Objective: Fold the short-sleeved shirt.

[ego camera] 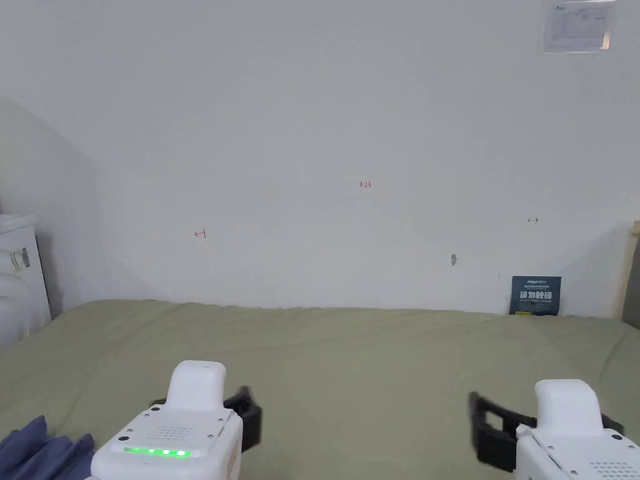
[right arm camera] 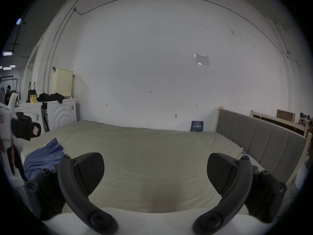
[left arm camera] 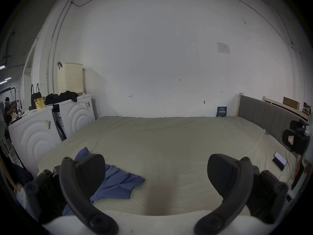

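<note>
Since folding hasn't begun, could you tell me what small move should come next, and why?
Probably bring the left gripper down and leftward to the blue shirt. Its jaws stand open and empty, and the shirt lies crumpled near the bed's left edge, closer to it than to the right gripper.

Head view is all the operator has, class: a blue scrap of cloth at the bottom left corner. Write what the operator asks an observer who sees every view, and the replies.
Operator: Is that blue cloth the whole shirt?
Observer: The left gripper view shows more: the shirt lies crumpled near the bed's left front corner.
Operator: Are my grippers open?
Observer: Yes. The left gripper and the right gripper both have jaws wide apart, holding nothing.
Operator: Anything else on the bed?
Observer: A phone lies near the right edge, by the headboard.
</note>
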Action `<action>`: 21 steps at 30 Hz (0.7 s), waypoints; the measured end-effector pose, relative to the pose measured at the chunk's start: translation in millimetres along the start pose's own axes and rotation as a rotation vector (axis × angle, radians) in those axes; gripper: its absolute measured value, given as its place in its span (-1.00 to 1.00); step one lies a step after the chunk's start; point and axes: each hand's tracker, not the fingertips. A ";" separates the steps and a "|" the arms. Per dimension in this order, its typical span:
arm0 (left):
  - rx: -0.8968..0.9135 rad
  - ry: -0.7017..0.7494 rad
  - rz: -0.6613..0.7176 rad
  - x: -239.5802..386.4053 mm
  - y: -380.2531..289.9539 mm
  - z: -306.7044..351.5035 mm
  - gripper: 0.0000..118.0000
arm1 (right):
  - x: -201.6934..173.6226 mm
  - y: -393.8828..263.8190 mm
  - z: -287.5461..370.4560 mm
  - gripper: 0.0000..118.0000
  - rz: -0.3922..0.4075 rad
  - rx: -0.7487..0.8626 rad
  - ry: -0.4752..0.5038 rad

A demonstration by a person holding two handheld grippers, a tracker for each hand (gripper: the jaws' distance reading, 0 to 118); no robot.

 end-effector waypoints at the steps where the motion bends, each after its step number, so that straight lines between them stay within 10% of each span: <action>1: 0.015 0.038 -0.006 3.2 -1.6 -2.0 -1.00 | -1.7 -0.2 1.4 -0.43 0.003 0.031 -0.069; 2: 0.036 0.084 -0.025 4.8 -3.4 -2.7 -1.00 | -2.1 -1.9 2.3 -1.00 -0.045 0.035 -0.124; 21: 0.003 0.100 0.082 -42.3 -8.7 9.9 -1.00 | -25.9 -5.5 -13.3 -1.00 0.002 -0.015 -0.002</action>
